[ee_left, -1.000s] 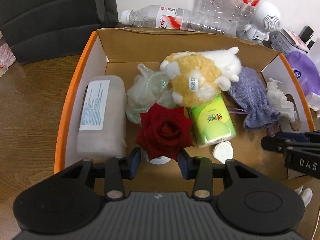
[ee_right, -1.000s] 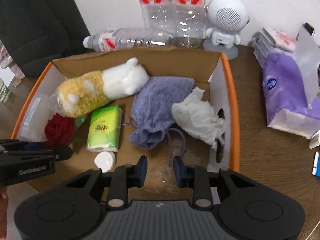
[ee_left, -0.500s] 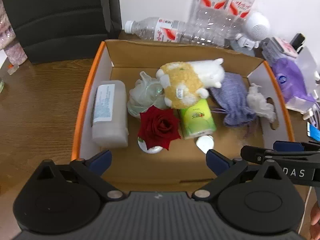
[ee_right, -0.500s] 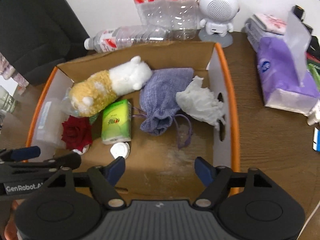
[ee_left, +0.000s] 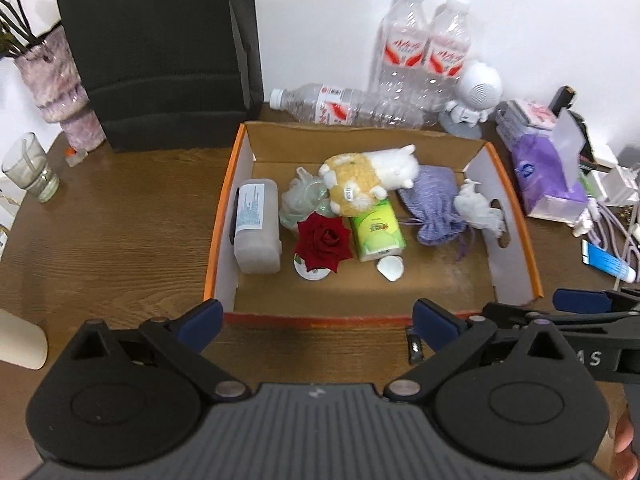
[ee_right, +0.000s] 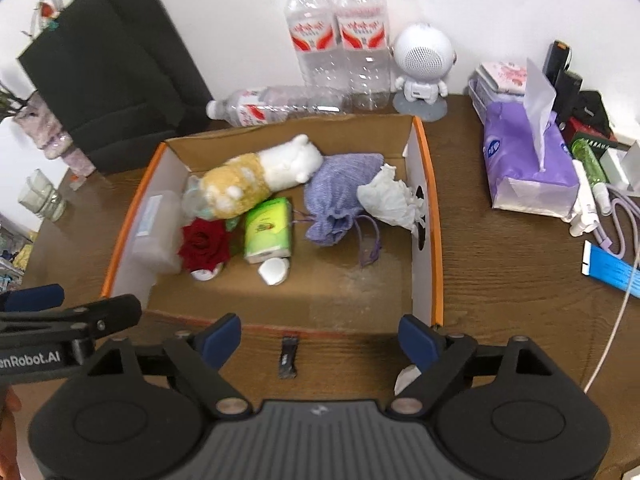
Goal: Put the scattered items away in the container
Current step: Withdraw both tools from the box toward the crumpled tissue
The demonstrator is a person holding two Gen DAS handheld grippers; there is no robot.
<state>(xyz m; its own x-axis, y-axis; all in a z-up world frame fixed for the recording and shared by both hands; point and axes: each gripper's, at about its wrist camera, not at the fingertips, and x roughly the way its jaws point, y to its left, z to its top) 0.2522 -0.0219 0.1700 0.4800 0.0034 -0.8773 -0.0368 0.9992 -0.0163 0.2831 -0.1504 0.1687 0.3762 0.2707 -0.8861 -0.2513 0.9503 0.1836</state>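
Right wrist: black stick (ee_right: 289,357) before box (ee_right: 435,240).

Both wrist views look down, sharing the box (ee_left: 514,236) (ee_right: 434,216).

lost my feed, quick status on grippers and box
Left gripper open, empty. Right gripper open, empty. Box holds rose. Black stick on table outside box.

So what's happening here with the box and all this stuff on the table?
A person is tidying loose items into an orange-edged cardboard box with two handheld grippers. Right now the left gripper and right gripper are both open, holding nothing, just in front of the box. Inside lie a red fabric rose, a yellow-and-white plush toy and a green tissue pack. A small black stick lies on the table outside.
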